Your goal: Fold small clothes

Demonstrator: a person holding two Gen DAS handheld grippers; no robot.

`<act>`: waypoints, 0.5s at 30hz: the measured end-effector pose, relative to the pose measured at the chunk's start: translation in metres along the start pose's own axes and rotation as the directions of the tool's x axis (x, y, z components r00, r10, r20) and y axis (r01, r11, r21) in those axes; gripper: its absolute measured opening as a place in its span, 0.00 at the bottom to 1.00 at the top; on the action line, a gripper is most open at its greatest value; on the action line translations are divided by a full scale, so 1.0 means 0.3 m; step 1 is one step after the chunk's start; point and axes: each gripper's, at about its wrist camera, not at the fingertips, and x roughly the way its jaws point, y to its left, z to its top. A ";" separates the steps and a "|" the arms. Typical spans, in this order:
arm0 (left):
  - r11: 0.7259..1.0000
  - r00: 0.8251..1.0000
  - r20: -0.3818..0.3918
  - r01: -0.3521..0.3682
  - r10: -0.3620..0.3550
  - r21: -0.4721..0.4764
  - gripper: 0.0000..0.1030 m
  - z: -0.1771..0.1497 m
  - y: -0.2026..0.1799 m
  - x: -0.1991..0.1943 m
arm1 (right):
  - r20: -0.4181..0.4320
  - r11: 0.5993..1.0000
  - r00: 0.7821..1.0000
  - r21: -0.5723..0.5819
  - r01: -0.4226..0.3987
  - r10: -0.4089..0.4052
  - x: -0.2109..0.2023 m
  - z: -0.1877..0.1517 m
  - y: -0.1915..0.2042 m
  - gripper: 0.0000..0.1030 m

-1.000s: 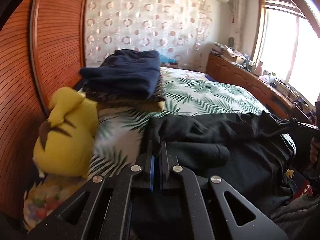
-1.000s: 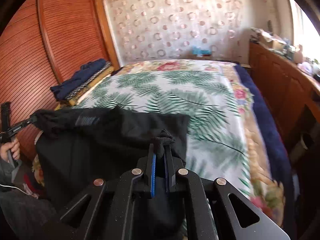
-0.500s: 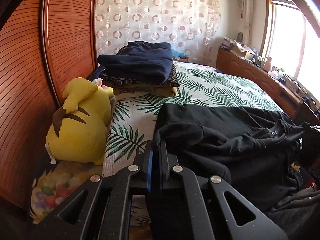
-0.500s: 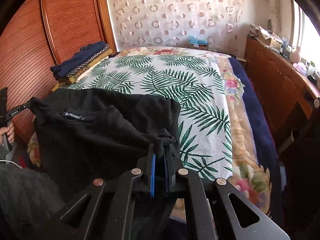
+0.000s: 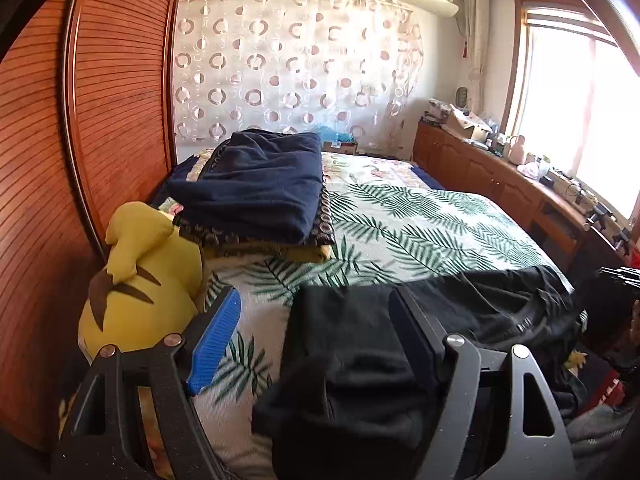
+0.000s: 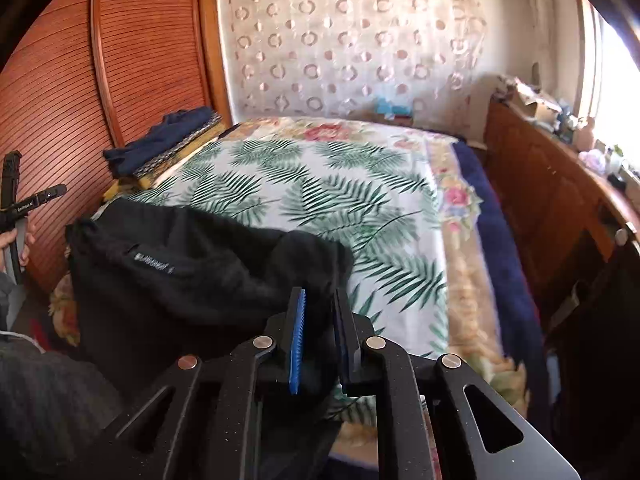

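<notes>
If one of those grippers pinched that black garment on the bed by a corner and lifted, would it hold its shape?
Probably not. The black fabric garment lies in soft wrinkles and drapes over the edge of the palm-leaf bedspread, so it would likely hang limp. It looks thin, hence probably light. The open right gripper would likely bunch rather than slide it.

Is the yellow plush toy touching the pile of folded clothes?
Cannot tell. In the left wrist view the yellow plush toy overlaps the edge of the pile of folded clothes, but no contact or gap shows plainly.
</notes>
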 end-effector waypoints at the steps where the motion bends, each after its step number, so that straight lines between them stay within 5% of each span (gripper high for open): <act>1: 1.000 1.000 -0.005 0.001 -0.001 0.001 0.75 0.016 0.000 0.018 | 0.003 1.000 1.000 0.001 0.007 -0.007 -0.005 0.004 -0.005 0.14; 3: 1.000 1.000 -0.018 -0.001 0.001 0.013 0.75 0.047 -0.005 0.053 | 0.016 1.000 1.000 -0.006 0.016 -0.015 -0.012 0.013 -0.011 0.17; 8: 0.999 0.999 -0.047 -0.005 0.007 0.050 0.75 0.105 -0.014 0.145 | 0.012 1.000 1.000 -0.025 0.014 -0.014 0.051 0.044 -0.011 0.47; 15: 0.999 0.990 -0.138 -0.011 0.018 0.053 0.75 0.111 0.006 0.286 | -0.043 0.999 0.999 -0.005 -0.032 0.031 0.249 0.070 -0.004 0.47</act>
